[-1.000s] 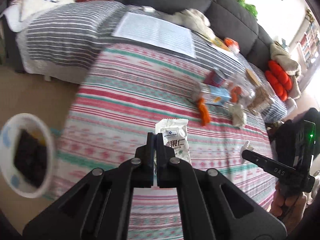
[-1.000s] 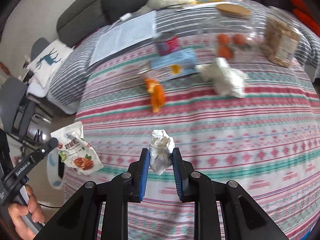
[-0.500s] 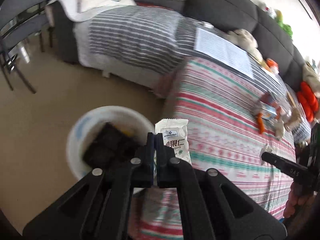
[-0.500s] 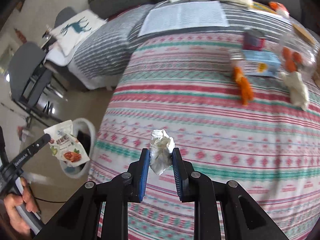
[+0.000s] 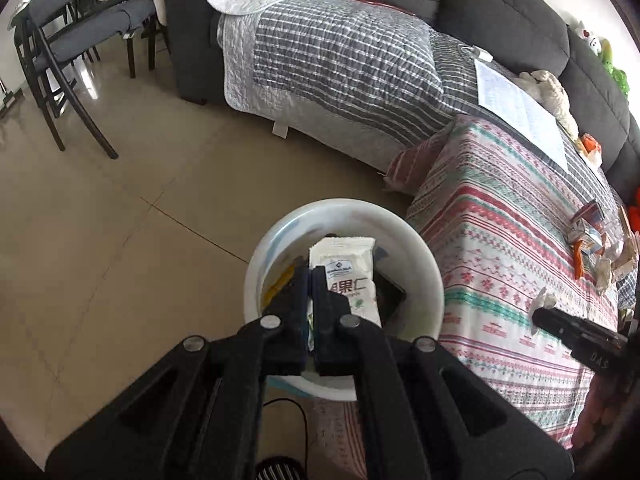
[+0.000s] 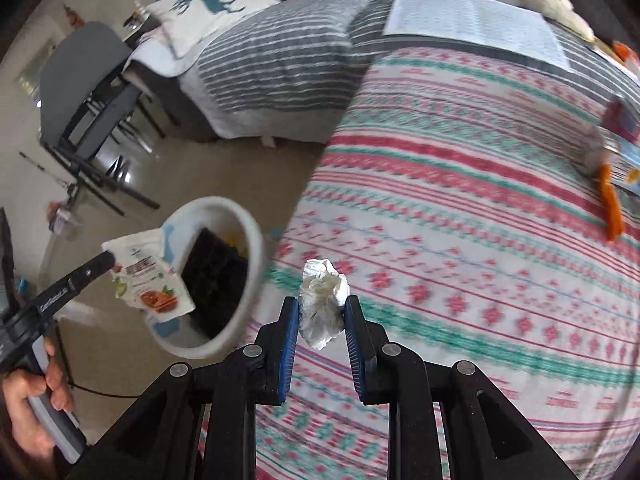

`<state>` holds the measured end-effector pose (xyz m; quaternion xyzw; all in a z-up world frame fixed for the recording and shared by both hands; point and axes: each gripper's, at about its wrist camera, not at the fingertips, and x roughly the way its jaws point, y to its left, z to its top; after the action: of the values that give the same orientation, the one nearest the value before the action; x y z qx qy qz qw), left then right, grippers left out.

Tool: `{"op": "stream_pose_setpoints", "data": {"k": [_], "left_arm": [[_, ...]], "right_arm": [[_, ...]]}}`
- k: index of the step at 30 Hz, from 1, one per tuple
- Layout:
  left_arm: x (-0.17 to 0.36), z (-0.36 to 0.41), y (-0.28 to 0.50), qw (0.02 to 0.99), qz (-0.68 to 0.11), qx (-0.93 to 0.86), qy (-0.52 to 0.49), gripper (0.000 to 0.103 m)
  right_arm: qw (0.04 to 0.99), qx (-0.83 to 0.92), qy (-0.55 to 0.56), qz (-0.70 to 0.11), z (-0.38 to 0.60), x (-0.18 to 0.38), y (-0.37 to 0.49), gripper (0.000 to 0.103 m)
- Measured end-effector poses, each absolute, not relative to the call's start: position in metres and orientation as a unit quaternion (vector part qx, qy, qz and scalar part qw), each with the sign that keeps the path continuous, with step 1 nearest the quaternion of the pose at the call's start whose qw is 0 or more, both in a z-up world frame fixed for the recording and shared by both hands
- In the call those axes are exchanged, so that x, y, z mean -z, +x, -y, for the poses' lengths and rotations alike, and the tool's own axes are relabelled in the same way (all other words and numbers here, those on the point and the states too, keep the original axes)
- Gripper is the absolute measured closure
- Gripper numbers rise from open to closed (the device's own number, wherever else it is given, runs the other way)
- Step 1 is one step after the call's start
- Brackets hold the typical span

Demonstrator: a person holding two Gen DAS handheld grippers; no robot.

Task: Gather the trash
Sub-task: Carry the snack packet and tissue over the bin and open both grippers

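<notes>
My left gripper [image 5: 310, 276] is shut on a white nut snack packet [image 5: 350, 276] and holds it right above the white waste bin [image 5: 416, 240] on the floor. In the right wrist view the same packet [image 6: 150, 280] hangs at the bin's rim [image 6: 256, 240]. My right gripper [image 6: 322, 308] is shut on a crumpled white tissue [image 6: 322, 304] over the patterned tablecloth [image 6: 460, 200], just right of the bin. A dark tray [image 6: 212, 280] and something yellow lie inside the bin.
More trash lies at the far end of the table: an orange wrapper [image 6: 610, 204], a blue carton [image 6: 628, 156] and tissues [image 5: 604, 272]. A grey striped sofa [image 5: 348, 60] stands behind, dark chairs [image 5: 68, 40] to the left. A printed sheet [image 6: 476, 24] lies on the sofa.
Both grippers swung left from over the table toward the bin. The packet now hangs above the bin opening, and the tissue has come to the table's left edge beside it.
</notes>
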<state>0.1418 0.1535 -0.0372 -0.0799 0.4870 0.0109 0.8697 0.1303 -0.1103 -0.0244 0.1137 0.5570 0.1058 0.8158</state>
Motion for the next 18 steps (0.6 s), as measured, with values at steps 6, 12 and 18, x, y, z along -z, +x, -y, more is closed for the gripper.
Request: {"op": "stream_pose_setpoints", "data": {"k": [6,12,18], "left_arm": [[0.047,-0.165,0.146,0.853,-0.517,-0.037,-0.063,0.035],[0.047,-0.175,0.133,0.845,-0.529,-0.067,-0.037,0.019],[0.049,-0.184,0.121,0.838,-0.538,-0.09,-0.024,0.007]], "right_arm": [[0.814,-0.127,0.109,-0.557,0.082,0.035,0.14,0.079],[0.809,-0.158,0.115,-0.555,0.059,0.041,0.149,0.079],[0.81,-0.184,0.119,-0.544,0.036,0.051,0.157,0.079]]}}
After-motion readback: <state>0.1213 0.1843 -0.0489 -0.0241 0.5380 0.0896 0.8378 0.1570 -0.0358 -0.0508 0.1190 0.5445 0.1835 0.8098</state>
